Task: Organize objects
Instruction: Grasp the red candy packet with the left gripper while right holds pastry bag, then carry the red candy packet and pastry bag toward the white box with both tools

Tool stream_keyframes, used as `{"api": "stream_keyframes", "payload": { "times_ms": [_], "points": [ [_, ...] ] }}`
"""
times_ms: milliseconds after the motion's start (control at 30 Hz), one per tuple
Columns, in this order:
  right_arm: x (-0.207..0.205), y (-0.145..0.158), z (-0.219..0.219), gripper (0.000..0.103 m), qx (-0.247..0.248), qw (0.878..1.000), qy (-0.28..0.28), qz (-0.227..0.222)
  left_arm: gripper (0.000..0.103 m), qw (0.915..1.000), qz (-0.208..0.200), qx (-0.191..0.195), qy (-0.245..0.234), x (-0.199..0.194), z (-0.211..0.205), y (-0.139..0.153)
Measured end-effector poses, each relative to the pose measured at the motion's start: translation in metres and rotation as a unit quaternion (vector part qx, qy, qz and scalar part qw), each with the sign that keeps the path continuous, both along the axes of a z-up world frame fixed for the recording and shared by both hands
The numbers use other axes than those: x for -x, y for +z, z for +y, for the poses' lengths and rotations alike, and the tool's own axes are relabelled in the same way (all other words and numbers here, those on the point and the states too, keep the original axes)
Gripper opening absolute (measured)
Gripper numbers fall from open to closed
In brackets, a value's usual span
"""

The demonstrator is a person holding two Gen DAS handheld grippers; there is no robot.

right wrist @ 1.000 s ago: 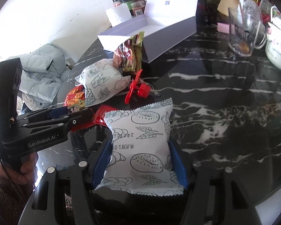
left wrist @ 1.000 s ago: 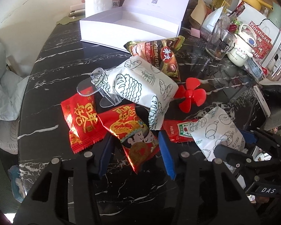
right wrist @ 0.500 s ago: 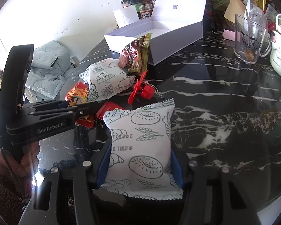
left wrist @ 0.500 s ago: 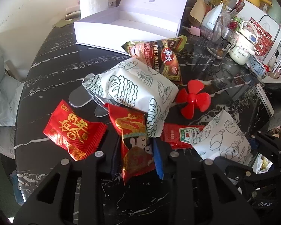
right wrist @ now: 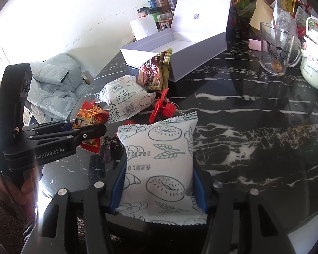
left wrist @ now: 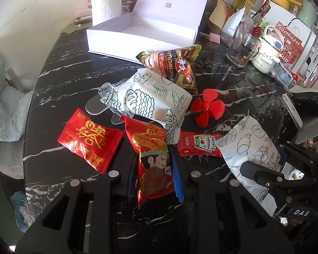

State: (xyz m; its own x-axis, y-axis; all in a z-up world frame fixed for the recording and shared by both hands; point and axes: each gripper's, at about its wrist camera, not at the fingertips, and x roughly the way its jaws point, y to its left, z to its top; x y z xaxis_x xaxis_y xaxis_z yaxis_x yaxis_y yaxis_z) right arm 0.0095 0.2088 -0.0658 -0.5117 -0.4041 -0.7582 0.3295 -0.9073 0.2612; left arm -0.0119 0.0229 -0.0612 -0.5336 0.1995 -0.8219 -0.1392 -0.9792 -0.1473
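Observation:
My left gripper (left wrist: 153, 169) is shut on a red and gold snack packet (left wrist: 152, 148) with a cartoon figure, its blue pads pressing both sides. My right gripper (right wrist: 159, 182) is shut on a white bread packet (right wrist: 159, 158) printed with pastries, which lies on the black marble table (right wrist: 254, 127). An open white box (left wrist: 142, 36) stands at the back with its lid raised. Between them lie a brown cereal packet (left wrist: 176, 67), a second white bread packet (left wrist: 152, 99), a red packet with gold characters (left wrist: 89, 139), a ketchup sachet (left wrist: 199, 146) and a red propeller (left wrist: 207, 110).
A clear plastic piece (left wrist: 99, 103) lies under the second bread packet. A glass mug (right wrist: 275, 48) and a white cartoon mug (right wrist: 313, 67) stand at the right. Jars, a paper roll (left wrist: 106, 8) and clutter line the back. A hand (right wrist: 25, 190) holds the left gripper by the table's edge.
The left jaws have closed in on the red and gold figure packet. The right jaws have narrowed onto the white bread packet. Neither hand has shifted much.

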Motion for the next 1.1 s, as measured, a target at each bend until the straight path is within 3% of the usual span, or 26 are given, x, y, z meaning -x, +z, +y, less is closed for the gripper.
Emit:
{"api": "stream_keyframes", "payload": {
  "times_ms": [533, 1100],
  "points": [
    [-0.027, 0.021, -0.001, 0.056, 0.002, 0.999, 0.0, 0.035, 0.027, 0.9994, 0.032, -0.01, -0.001, -0.031, -0.002, 0.017],
    [0.013, 0.058, 0.0, 0.056, -0.012, 0.996, 0.017, 0.087, 0.027, 0.9975, 0.067, 0.008, -0.023, 0.007, 0.007, 0.057]
  ]
}}
